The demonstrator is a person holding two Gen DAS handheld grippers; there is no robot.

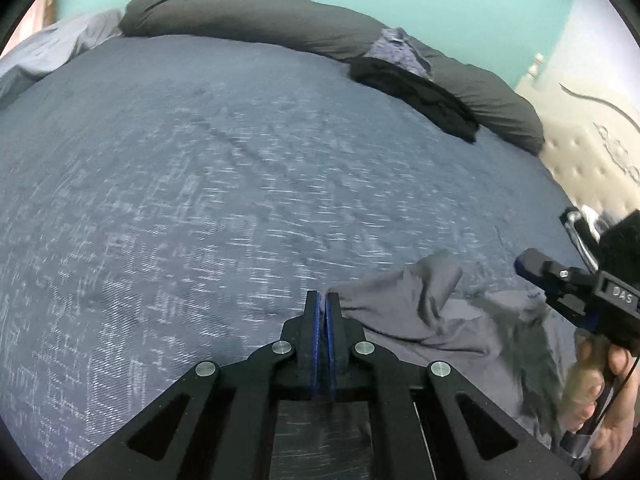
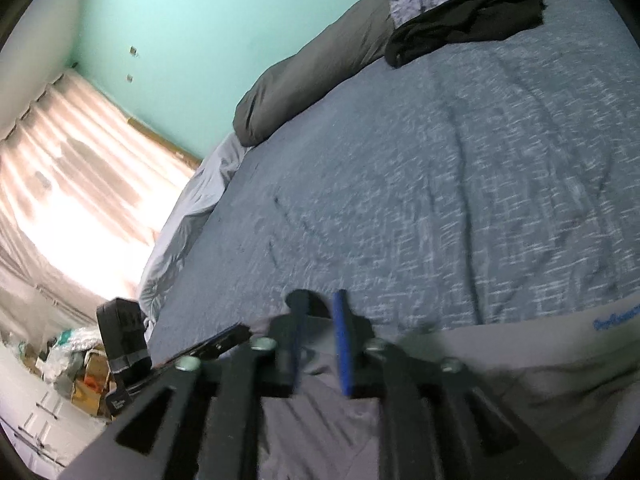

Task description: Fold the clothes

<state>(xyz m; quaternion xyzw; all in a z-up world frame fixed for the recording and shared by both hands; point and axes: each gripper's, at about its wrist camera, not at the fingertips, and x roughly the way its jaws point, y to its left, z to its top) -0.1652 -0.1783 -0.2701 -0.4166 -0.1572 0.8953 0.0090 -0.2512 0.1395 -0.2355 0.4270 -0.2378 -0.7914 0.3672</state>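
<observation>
Bed: my view shows the blue bedspread, with a dark bolster at 12 o'clock.
Garment: grey cloth crumpled at 4 o'clock.
Left gripper: my jaws are closed, the cloth edge touching them; grip uncertain.
Right gripper: my jaws are parted, clamping nothing, above the cloth.
Pile: black clothes at 1 o'clock.

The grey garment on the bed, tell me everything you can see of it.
The grey garment is soft, thin, matte fabric, crumpled and unfolded at the near edge of the blue bedspread. One corner is pinched in the shut left hand-held gripper and lifted into a peak. The right hand-held gripper hovers over it, jaws apart, nothing between them. Blue lettering marks one hem.
</observation>
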